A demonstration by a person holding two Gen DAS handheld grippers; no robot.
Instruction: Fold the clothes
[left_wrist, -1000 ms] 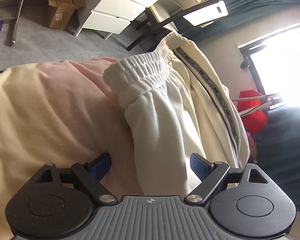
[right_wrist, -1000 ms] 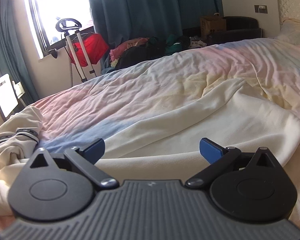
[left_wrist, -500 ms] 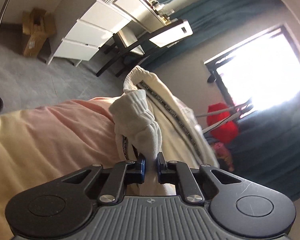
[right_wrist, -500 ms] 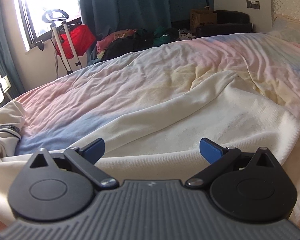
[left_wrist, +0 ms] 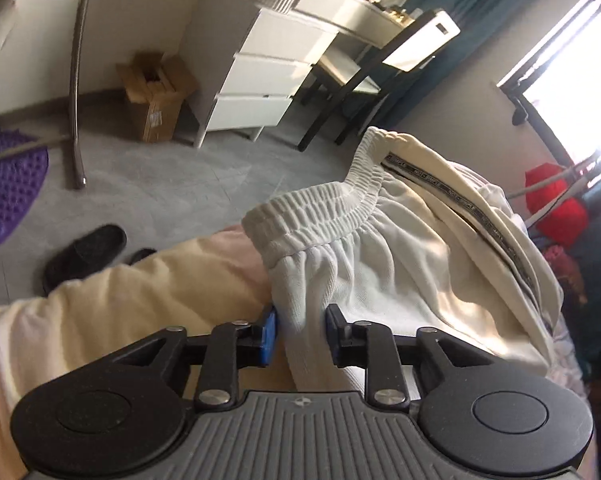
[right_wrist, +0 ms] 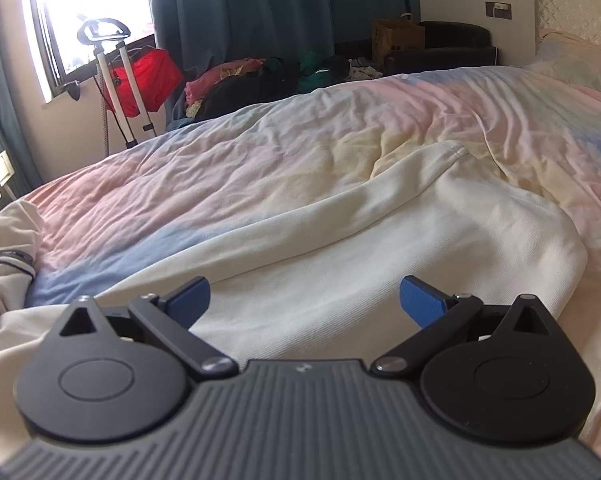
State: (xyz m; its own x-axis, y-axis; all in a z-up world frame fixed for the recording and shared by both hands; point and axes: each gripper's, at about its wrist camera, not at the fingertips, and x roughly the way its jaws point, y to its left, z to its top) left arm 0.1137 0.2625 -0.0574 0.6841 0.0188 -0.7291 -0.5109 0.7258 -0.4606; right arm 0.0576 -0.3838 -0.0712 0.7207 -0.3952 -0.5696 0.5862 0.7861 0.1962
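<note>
Left gripper (left_wrist: 298, 334), fingers narrowly parted, pinches a fold of the white pants (left_wrist: 384, 264) at centre frame on the bed (right_wrist: 340, 148). Right gripper (right_wrist: 304, 300), fingers spread wide and holding nothing, hovers over the cream pant leg (right_wrist: 360, 240). Only the left view shows the open cardboard box (left_wrist: 156, 96), upper left; its contents are unclear.

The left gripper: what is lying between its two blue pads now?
In the left wrist view, a bunched fold of the white pants sits between the left gripper pads.
</note>
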